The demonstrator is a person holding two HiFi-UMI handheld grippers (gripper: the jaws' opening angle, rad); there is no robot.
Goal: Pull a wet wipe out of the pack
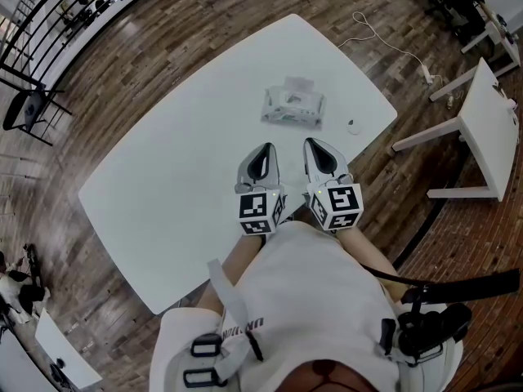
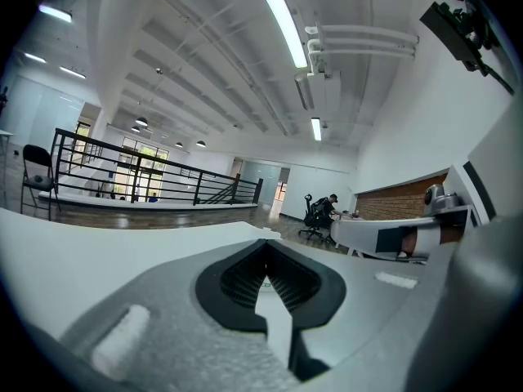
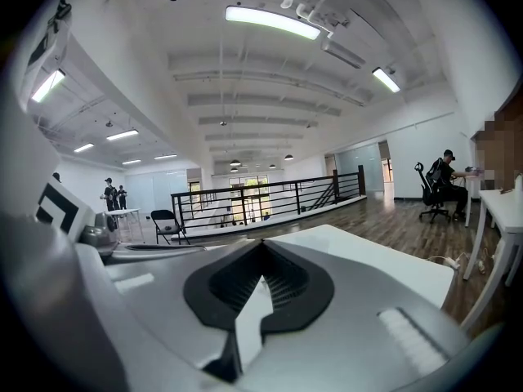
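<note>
On the white table (image 1: 180, 170), head view, the wipe pack (image 1: 292, 104) lies at one o'clock from the left gripper (image 1: 265, 152) and eleven o'clock from the right gripper (image 1: 316, 145). Left gripper view: jaws clenched, empty. Right gripper view: jaws clenched, empty.

I see a white table (image 1: 163, 178) with rounded corners, standing on a dark wooden plank floor (image 1: 122, 64). Toward its far side lies the wet wipe pack (image 1: 292, 106), pale and crinkled, resting flat on the top. To the right of the pack, apart from it and near the table's right edge, sits a small white object (image 1: 352, 126) too small for me to identify.
</note>
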